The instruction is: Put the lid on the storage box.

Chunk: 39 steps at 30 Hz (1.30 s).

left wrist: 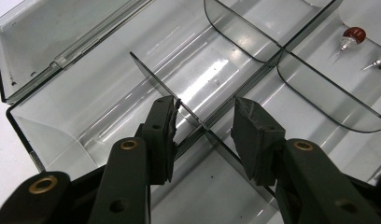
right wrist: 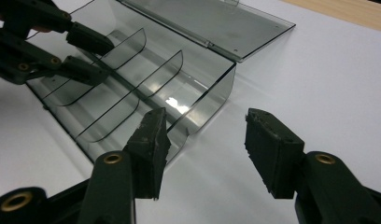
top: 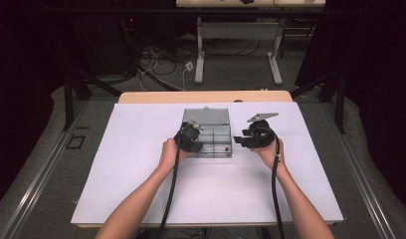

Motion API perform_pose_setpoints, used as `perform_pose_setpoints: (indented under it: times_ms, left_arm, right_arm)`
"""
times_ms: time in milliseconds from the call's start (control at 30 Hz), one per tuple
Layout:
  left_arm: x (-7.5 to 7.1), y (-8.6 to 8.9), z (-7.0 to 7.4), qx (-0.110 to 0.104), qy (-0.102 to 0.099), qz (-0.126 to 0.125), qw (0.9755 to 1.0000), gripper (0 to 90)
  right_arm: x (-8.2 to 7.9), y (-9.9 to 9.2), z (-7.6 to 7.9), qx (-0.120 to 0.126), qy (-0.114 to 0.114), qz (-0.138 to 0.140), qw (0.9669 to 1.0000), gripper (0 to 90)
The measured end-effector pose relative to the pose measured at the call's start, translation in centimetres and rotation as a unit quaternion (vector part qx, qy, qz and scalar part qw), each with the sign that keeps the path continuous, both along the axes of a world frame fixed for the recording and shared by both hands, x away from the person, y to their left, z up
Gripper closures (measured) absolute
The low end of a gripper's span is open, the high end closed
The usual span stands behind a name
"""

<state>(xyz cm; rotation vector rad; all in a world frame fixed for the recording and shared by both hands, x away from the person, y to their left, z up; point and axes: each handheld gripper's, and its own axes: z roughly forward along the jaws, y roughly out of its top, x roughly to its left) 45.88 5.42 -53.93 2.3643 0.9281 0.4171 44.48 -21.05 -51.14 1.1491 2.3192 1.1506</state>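
A clear plastic compartment box [top: 215,133] lies in the middle of the white table with its lid [top: 206,116] folded open toward the back. My left gripper [top: 192,136] is open inside the box's left part. In the left gripper view the left gripper [left wrist: 205,113] has its jaws on either side of a thin clear divider [left wrist: 156,79] without touching it. Two small red-headed pins [left wrist: 353,36] lie in a further compartment. My right gripper [top: 241,140] is open just right of the box. In the right gripper view the right gripper [right wrist: 205,123] holds nothing, with its left jaw in front of the box's end wall [right wrist: 212,95].
A white sheet [top: 141,174] covers the table, and a wooden edge [top: 206,96] shows at the back. Beyond it stand a table frame [top: 236,37] and loose cables [top: 161,64] on the floor. The open lid [right wrist: 212,18] lies flat behind the box.
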Motion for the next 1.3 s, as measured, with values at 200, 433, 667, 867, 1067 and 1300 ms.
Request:
perform_pose_setpoints:
  times_ms: [200, 433, 667, 867, 1067, 1300]
  left_arm:
    - [0.0, 0.0, 0.0, -0.003, -0.002, 0.001, 1.0000, 59.3]
    - [0.0, 0.0, 0.0, 0.001, -0.003, -0.002, 1.0000, 59.5]
    - [-0.1, 0.1, 0.0, -0.001, -0.006, -0.009, 0.9999, 61.4]
    - [-0.1, 0.2, 0.0, -0.002, -0.007, -0.011, 0.9999, 61.5]
    - [-0.1, 0.2, 0.0, -0.002, -0.007, -0.010, 0.9999, 61.5]
    - [0.0, 0.3, 0.0, -0.006, -0.003, -0.011, 0.9999, 61.6]
  right_arm:
    - [1.1, 0.5, -0.1, -0.014, 0.005, 0.011, 0.9998, 57.7]
    - [3.2, 0.9, 0.3, -0.028, 0.013, 0.009, 0.9995, 71.8]
    - [5.2, 1.6, -0.2, -0.036, 0.035, -0.016, 0.9986, 83.7]
    - [6.4, 2.6, -1.4, -0.060, 0.030, -0.020, 0.9976, 90.0]
    - [7.7, 3.1, -2.2, -0.080, 0.051, -0.039, 0.9948, 90.0]
    - [9.2, 3.5, -3.3, -0.076, 0.064, -0.048, 0.9939, 90.0]
